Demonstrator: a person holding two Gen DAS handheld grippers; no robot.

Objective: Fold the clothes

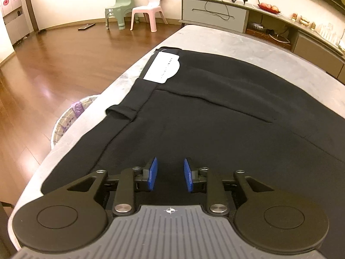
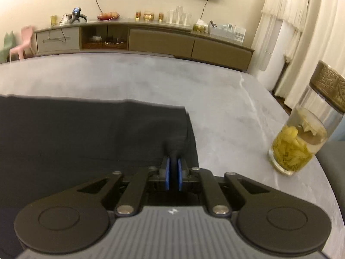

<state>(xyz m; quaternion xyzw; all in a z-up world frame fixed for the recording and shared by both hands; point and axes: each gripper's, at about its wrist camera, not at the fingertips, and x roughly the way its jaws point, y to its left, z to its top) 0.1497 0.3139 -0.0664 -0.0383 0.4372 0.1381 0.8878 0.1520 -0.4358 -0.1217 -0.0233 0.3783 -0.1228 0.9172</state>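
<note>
Black trousers (image 1: 215,116) lie flat on the grey marble table (image 1: 226,41), waistband toward the left edge, with a white paper tag (image 1: 162,68) on the waistband. My left gripper (image 1: 170,166) is open and empty, its blue pads (image 1: 153,172) just above the fabric near the front edge. In the right wrist view the same trousers (image 2: 86,133) end at a hem on the right. My right gripper (image 2: 173,166) is shut on a pinched fold of the trousers near that hem.
A glass jar (image 2: 301,138) with yellow contents stands on the table (image 2: 237,118) to the right of the hem. A woven basket (image 1: 69,118) sits on the wooden floor below the table's left edge. Two small plastic chairs (image 1: 148,8) and a long sideboard (image 2: 151,41) stand beyond.
</note>
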